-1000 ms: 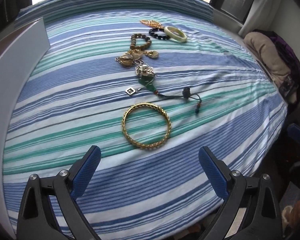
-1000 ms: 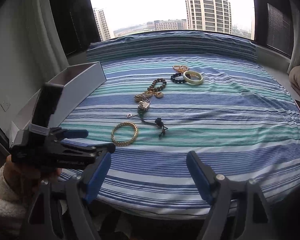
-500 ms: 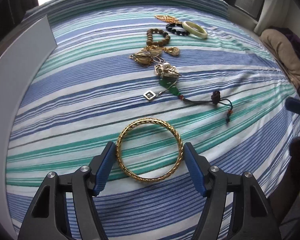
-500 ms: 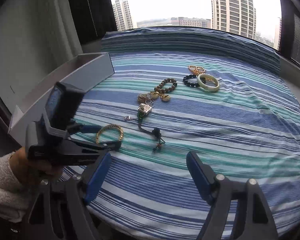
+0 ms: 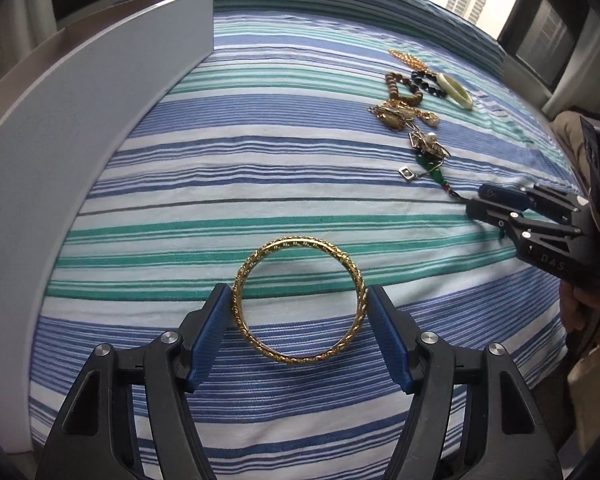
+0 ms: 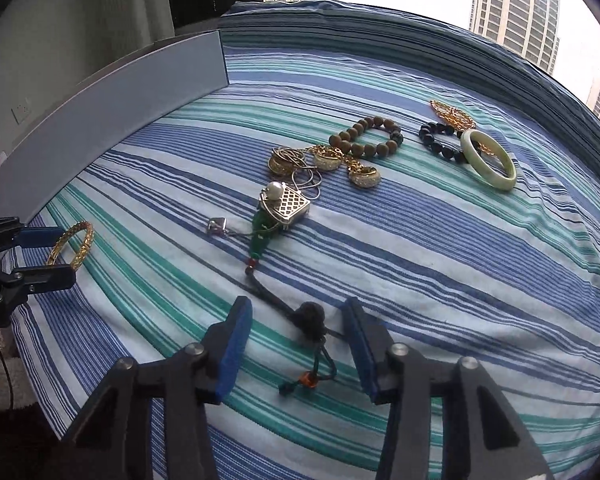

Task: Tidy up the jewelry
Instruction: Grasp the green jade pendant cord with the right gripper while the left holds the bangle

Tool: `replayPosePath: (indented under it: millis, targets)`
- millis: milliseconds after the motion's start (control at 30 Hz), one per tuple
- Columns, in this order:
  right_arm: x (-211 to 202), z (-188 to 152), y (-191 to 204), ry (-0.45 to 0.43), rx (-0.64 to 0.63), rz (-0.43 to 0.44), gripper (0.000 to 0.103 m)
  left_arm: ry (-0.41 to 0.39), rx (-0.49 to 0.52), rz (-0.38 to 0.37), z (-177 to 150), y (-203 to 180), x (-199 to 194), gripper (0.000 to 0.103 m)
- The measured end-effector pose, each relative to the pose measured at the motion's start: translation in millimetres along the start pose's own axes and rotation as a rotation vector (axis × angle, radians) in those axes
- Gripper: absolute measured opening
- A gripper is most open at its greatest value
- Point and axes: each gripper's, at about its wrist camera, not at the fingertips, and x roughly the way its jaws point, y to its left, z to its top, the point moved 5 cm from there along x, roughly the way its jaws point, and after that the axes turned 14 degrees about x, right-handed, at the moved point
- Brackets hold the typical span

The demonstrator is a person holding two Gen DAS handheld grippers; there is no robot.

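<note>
My left gripper [image 5: 299, 307] is shut on a gold bangle [image 5: 300, 299], its blue pads touching both sides of the ring, which looks raised off the striped cloth; the bangle also shows in the right wrist view [image 6: 73, 248]. My right gripper [image 6: 296, 322] is open, its pads either side of the dark knot [image 6: 309, 319] of a green pendant cord [image 6: 262, 236] lying on the cloth. Further back lie a brown bead bracelet [image 6: 364, 138], a black bead bracelet [image 6: 438, 142], a pale jade bangle [image 6: 488, 160], gold pieces [image 6: 326, 160] and a silver mesh charm [image 6: 288, 206].
A grey open box wall [image 5: 80, 120] runs along the left of the striped blue-green cloth [image 5: 280, 184]; it also shows in the right wrist view [image 6: 120, 120]. A window with tower blocks is behind. The cloth's near edge drops off below both grippers.
My left gripper closed on the gold bangle and lifted it, swinging left toward the box. My right gripper moved forward and down to straddle the cord's knot.
</note>
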Motion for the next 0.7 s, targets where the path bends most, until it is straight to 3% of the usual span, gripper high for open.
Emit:
replayPosePath:
  millis: [33,67,400,500,567,633,700]
  targets:
    - [-0.4,0.8,1.9,0.001,-0.003,0.004,0.021,0.003,-0.009,-0.003,-0.4,0.2,1.1,0.07]
    - [-2.4,0.4,3.8,0.004,0.003,0.011,0.017,0.001,-0.013,-0.005,-1.7,1.2,0.3,0.07]
    - [-75.8,-27.0,3.0,0.002,0.089,0.094,0.017,-0.01,-0.007,0.001,-7.8,4.9,-9.1,0.07]
    - [-69.0,-37.4,-17.6,0.037,0.13,0.042,0.017,0.002,-0.012,-0.001,-10.4,4.0,-4.1,0.07]
    - [-58.6,-44.4,-38.0,0.072,0.163,-0.025,0.023,0.001,-0.005,0.008,-11.5,3.1,-4.7,0.07]
    - [-51.9,-50.6,-58.2,0.121,0.219,-0.07,0.042,0.001,-0.009,0.004,-12.7,3.5,-5.7,0.07]
    - [-57.3,-53.0,-66.5,0.109,0.221,-0.084,0.045,0.001,-0.013,0.006,-13.5,4.9,-5.8,0.07]
